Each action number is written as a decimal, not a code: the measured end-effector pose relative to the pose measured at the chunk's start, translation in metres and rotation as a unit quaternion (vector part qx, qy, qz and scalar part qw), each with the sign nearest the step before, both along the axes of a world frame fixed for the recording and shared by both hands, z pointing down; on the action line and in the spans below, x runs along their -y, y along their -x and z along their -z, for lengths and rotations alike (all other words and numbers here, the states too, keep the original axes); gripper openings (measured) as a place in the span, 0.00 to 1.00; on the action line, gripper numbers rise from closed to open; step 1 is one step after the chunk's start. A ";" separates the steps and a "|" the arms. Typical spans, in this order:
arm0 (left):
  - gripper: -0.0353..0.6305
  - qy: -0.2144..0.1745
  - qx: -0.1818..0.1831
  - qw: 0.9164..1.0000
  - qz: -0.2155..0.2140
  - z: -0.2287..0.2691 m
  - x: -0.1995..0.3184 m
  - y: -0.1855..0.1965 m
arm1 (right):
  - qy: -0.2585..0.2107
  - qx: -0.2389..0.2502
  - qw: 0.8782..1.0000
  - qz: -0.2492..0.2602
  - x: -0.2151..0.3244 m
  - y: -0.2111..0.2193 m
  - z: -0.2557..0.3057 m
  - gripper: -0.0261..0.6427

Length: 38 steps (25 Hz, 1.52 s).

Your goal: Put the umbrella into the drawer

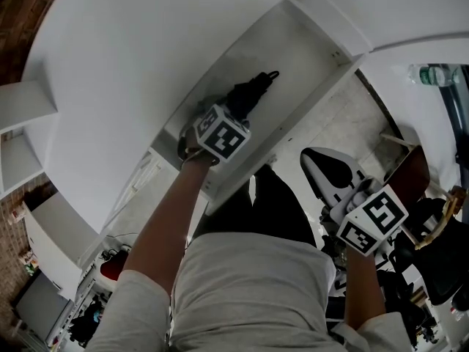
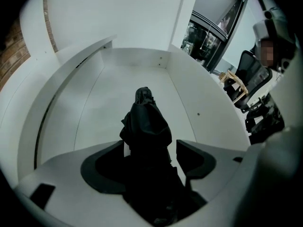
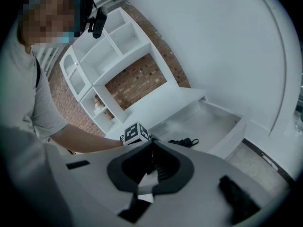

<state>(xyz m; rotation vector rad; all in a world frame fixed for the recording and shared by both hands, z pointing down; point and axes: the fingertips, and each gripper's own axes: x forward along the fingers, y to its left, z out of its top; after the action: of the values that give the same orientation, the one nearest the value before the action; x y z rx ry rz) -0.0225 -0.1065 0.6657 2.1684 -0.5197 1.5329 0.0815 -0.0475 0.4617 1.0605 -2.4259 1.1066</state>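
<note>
The black folded umbrella (image 1: 249,94) lies inside the open white drawer (image 1: 311,35), its strap end pointing toward the drawer's far end. My left gripper (image 1: 233,112) reaches into the drawer and is shut on the umbrella (image 2: 144,126), whose dark fabric fills the space between the two jaws of the left gripper (image 2: 149,150). My right gripper (image 1: 322,169) hangs outside the drawer to the right, by my body, shut on nothing. From the right gripper (image 3: 151,148) view the drawer (image 3: 213,122) and umbrella (image 3: 182,142) show beyond it.
A white curved cabinet front (image 1: 132,42) rises above the drawer. White shelves (image 3: 104,56) stand against a brick wall. Office chairs (image 2: 246,79) and cluttered gear (image 1: 432,226) are at the right. A bottle (image 1: 440,74) stands on the white top at the right.
</note>
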 end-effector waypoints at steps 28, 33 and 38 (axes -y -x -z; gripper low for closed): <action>0.54 -0.036 -0.038 0.998 0.040 0.057 -0.009 0.011 | -0.054 -0.018 0.998 0.000 -0.003 -0.008 0.048 0.08; 0.45 -0.060 -0.056 0.996 0.041 0.080 -0.012 0.012 | -0.070 -0.020 0.997 0.001 -0.002 -0.008 0.063 0.08; 0.37 -0.065 -0.098 0.991 0.071 0.109 -0.014 0.009 | -0.081 -0.024 0.996 0.002 -0.004 -0.008 0.076 0.08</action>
<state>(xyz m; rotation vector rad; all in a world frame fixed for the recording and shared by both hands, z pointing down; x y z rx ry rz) -0.0314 -0.0925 0.5564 2.2937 -0.7079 1.2277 0.0899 -0.0436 0.3855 1.1174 -2.5127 0.8844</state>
